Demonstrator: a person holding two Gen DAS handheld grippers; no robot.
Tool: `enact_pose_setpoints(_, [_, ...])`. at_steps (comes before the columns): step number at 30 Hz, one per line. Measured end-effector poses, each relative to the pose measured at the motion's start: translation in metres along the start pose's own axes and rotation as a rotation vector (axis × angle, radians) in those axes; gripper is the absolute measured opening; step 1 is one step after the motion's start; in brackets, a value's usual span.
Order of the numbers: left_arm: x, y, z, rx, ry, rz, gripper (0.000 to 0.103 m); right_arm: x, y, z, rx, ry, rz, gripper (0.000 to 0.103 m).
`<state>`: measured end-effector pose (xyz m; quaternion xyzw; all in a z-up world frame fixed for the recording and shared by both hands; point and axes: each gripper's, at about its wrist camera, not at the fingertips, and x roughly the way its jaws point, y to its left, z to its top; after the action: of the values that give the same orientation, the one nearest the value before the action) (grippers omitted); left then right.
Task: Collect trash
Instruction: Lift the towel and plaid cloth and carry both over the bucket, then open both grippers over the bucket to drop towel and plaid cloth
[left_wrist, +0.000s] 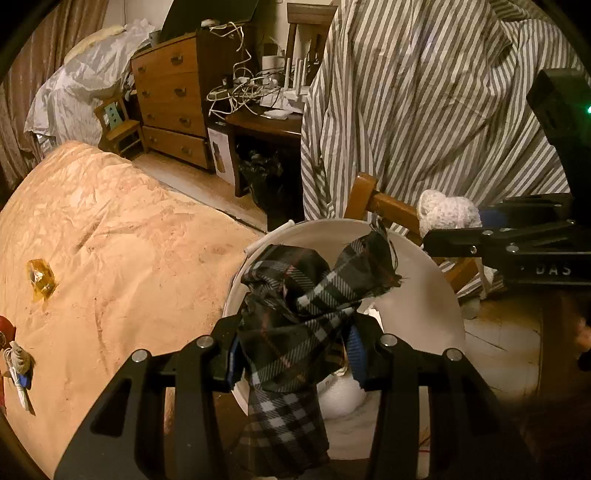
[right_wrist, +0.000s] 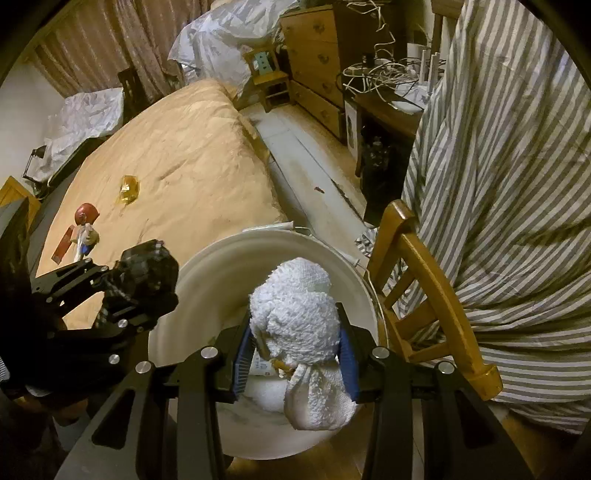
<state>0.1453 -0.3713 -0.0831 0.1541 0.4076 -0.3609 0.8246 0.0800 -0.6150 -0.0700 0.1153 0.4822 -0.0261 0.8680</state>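
Note:
My left gripper (left_wrist: 295, 354) is shut on a dark plaid cloth (left_wrist: 295, 317), bunched and hanging over the mouth of a white bucket (left_wrist: 417, 280). My right gripper (right_wrist: 295, 354) is shut on a wadded white terry cloth (right_wrist: 299, 317), held above the same white bucket (right_wrist: 218, 277). Something white lies in the bucket's bottom (left_wrist: 341, 397). From the right wrist view the left gripper (right_wrist: 110, 291) shows at the left with the plaid cloth. The right gripper (left_wrist: 450, 230) reaches in from the right in the left wrist view, the white cloth (left_wrist: 447, 214) in it.
A bed with an orange cover (left_wrist: 110, 240) lies left of the bucket, carrying a yellow wrapper (left_wrist: 40, 278) and a small red-capped figure (right_wrist: 85, 230). A wooden chair (right_wrist: 424, 280) draped with striped fabric (right_wrist: 517, 184) stands right of the bucket. A dresser (left_wrist: 170, 99) and cable-strewn desk stand behind.

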Motion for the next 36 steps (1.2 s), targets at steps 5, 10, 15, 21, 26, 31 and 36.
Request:
enact_pose_setpoints(5, [0.0043, 0.0, 0.0029, -0.004, 0.003, 0.006, 0.043, 0.0043, 0.0075, 0.002, -0.01, 0.01, 0.001, 0.041])
enact_pose_setpoints(10, [0.0068, 0.0022, 0.0055, -0.017, 0.003, 0.008, 0.043, 0.0042, 0.0106, 0.0034, -0.01, 0.007, 0.004, 0.041])
enact_pose_setpoints(15, [0.0059, 0.0028, 0.0046, -0.019, 0.0, 0.008, 0.043, 0.0032, 0.0099, 0.0034, -0.008, 0.007, 0.008, 0.041])
enact_pose_setpoints(21, [0.0058, 0.004, 0.005, -0.02, 0.001, 0.007, 0.044, 0.0032, 0.0102, 0.0037, -0.006, 0.006, 0.013, 0.041])
enact_pose_setpoints(26, [0.0052, 0.0037, 0.0052, -0.008, 0.0, 0.008, 0.044, 0.0035, 0.0102, 0.0037, -0.002, 0.006, 0.014, 0.041])
enact_pose_setpoints(31, [0.0065, 0.0001, 0.0049, 0.013, -0.003, 0.027, 0.072, 0.0037, 0.0109, 0.005, 0.025, -0.001, 0.054, 0.061])
enact_pose_setpoints(36, [0.0083, 0.0, 0.0018, 0.02, 0.001, 0.036, 0.075, 0.001, 0.0062, 0.0033, 0.046, -0.023, 0.063, 0.061])
